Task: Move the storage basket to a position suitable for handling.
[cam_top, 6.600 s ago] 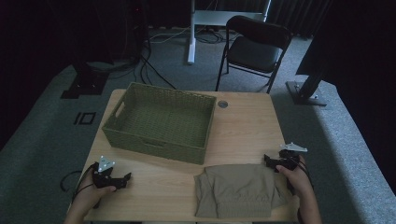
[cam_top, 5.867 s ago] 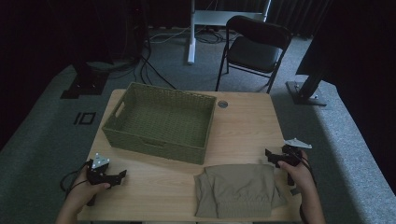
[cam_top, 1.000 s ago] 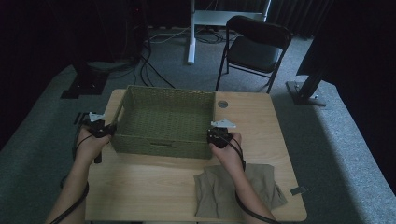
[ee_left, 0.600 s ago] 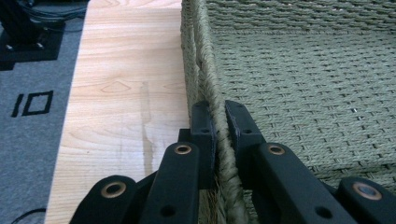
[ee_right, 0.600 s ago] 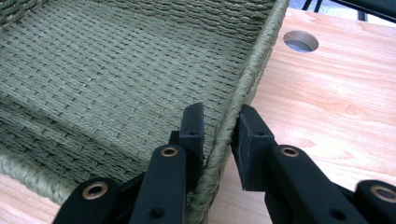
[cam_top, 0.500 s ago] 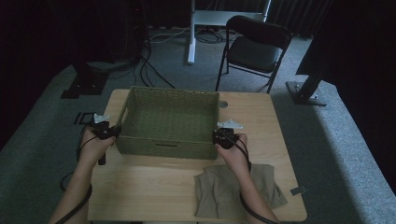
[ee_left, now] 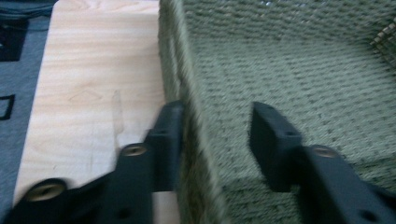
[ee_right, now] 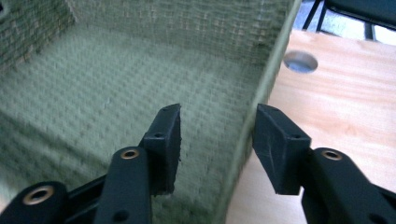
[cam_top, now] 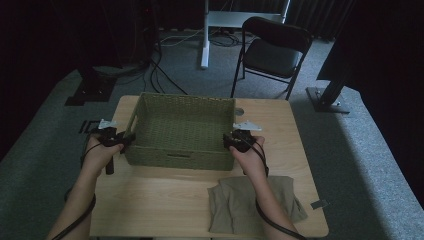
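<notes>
A green woven basket [cam_top: 176,156] stands empty on the wooden table [cam_top: 155,200]. My left gripper [cam_top: 125,137] is at the basket's left wall [ee_left: 180,84]. Its jaws have just been opening and now straddle the rim [ee_left: 217,135]: the outer one lies close against the wall, the inner one stands apart. My right gripper [cam_top: 227,141] is at the basket's right wall [ee_right: 275,56]. Its jaws have also just been opening and stand on either side of that wall [ee_right: 217,140] without pressing it.
A folded olive cloth [cam_top: 250,205] lies at the table's near right corner, beside a small grey tag [cam_top: 319,204]. A round hole [cam_top: 239,111] is in the tabletop behind the basket. A black folding chair [cam_top: 272,50] stands beyond the table.
The basket has shifted slightly to the right with both grippers at its side walls. The hands have hardly moved since.
</notes>
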Motion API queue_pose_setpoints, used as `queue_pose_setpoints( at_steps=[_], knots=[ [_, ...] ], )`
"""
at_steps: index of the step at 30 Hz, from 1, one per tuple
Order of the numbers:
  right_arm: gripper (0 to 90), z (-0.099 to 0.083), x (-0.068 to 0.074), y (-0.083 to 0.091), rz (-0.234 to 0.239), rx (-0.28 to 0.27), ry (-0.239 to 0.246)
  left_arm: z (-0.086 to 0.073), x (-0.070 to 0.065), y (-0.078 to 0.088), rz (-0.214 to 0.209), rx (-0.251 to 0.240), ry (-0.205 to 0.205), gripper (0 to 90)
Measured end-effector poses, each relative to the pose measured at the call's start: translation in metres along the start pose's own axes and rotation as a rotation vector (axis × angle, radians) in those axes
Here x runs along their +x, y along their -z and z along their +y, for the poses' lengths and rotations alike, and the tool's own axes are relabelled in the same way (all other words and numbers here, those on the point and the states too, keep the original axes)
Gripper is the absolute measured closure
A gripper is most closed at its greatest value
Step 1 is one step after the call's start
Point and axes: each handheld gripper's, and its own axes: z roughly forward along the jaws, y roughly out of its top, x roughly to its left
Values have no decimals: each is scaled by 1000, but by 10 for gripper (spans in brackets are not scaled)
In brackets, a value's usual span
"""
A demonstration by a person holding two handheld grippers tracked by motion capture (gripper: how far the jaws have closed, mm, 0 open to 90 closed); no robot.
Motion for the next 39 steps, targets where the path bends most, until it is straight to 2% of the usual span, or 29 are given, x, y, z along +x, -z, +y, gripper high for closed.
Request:
queue_pose_setpoints(
  at_steps=[2,5,7,8,9,10,13,16,20,22,26,29,31,35,36,37,39],
  knots=[
    [471,5,-1,-3,0,-2,-13,4,-1,-3,4,-14,-21,441],
    [427,12,-3,-10,-3,-20,-38,8,0,-7,11,-21,-19,384],
    [420,17,-5,-17,-9,-34,-72,14,3,-13,20,21,-33,350],
    [423,19,-7,-21,-15,-28,-73,16,3,-13,18,25,-32,334],
    [427,20,-8,-23,-22,-25,-77,18,4,-13,1,29,-27,341],
    [428,21,-11,-28,-31,-27,-92,19,4,-12,-13,34,-16,411],
    [432,23,-15,-37,-31,-9,-121,25,6,-11,-12,18,-22,390],
    [438,21,-18,-47,-35,8,-141,29,10,-14,13,-5,-24,355],
    [473,17,-19,-56,-52,26,-153,33,15,-21,33,-55,18,355],
    [535,16,-19,-60,-67,43,-146,33,15,-27,44,-71,15,355],
    [549,15,-17,-63,-62,72,-149,31,14,-37,57,-83,20,358],
    [564,15,-16,-64,-77,80,-145,30,14,-43,68,-78,11,383],
    [610,16,-15,-64,-99,83,-133,27,14,-50,89,-60,-20,393],
    [673,16,-16,-64,-124,83,-129,25,15,-57,117,-35,-54,472],
    [693,16,-16,-65,-130,84,-127,24,15,-59,123,-31,-57,534],
    [707,16,-16,-65,-134,88,-126,24,15,-59,120,-30,-65,547],
    [728,17,-16,-65,-143,90,-134,24,14,-60,117,-23,-75,674]
  ],
)
